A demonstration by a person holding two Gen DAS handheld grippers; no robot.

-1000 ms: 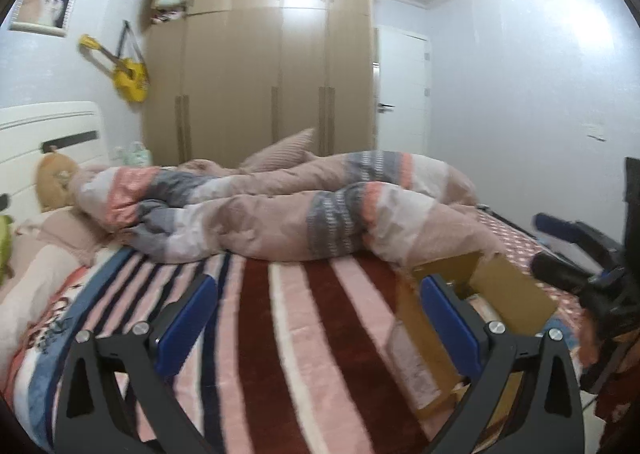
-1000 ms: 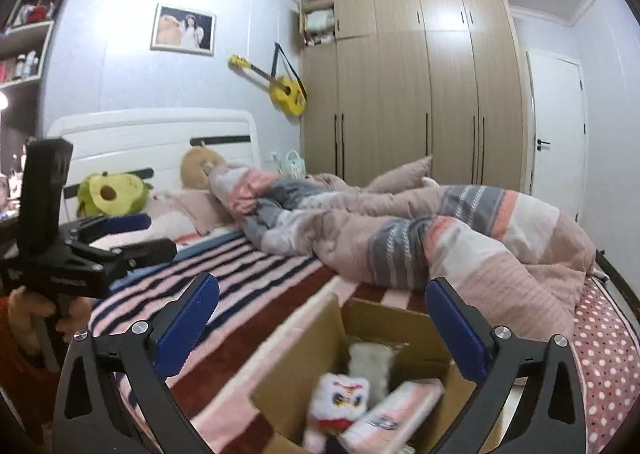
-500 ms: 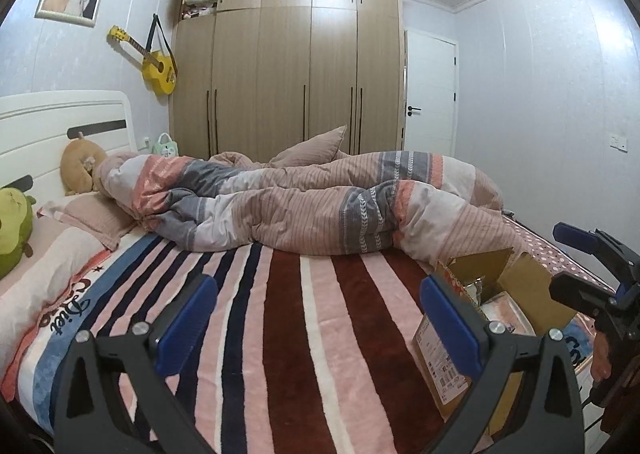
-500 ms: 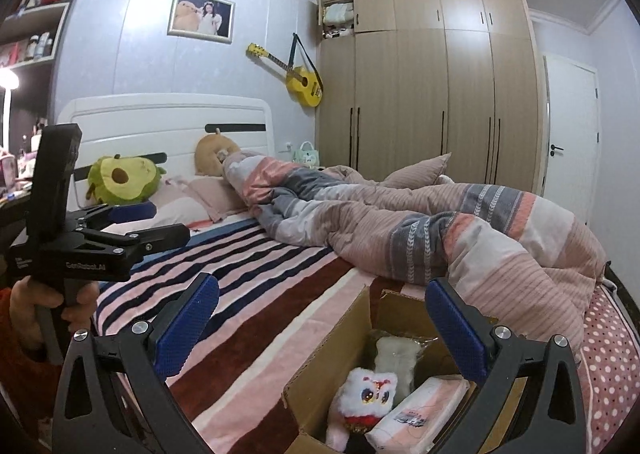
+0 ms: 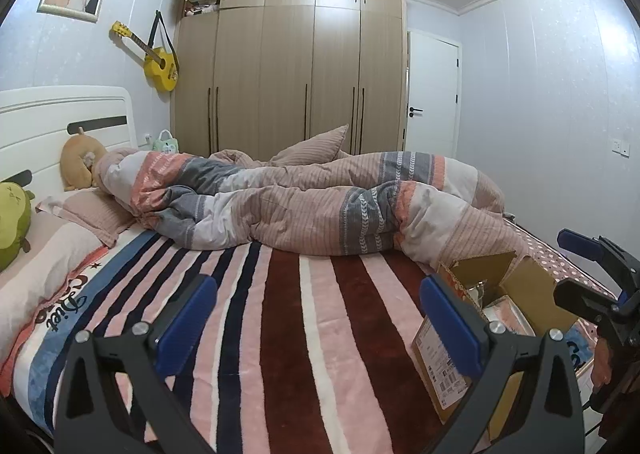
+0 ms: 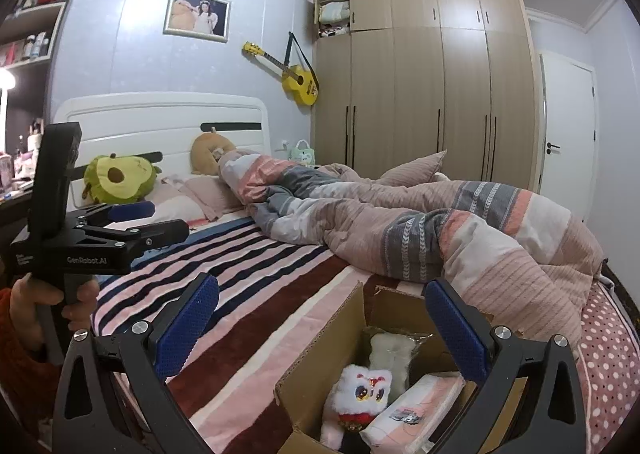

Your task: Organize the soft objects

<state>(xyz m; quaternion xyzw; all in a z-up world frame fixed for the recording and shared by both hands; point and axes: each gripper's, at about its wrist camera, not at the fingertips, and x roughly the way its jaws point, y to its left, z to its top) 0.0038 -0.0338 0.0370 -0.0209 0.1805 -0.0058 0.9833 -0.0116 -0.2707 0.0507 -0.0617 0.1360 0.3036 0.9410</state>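
An open cardboard box sits on the striped bed near its front right corner; it also shows in the left wrist view. Inside lie a white lion plush, a pale fluffy item in a bag and a pink soft pack. My right gripper is open and empty above the box. My left gripper is open and empty above the striped blanket. A green avocado plush and a tan plush rest by the headboard.
A rumpled striped duvet lies across the far half of the bed. A wardrobe and white door stand behind. A yellow ukulele hangs on the wall. Shelves are at left.
Both grippers have pulled back and risen from the bed, so the views show more of the room. The box contents look unchanged. Both stay open.
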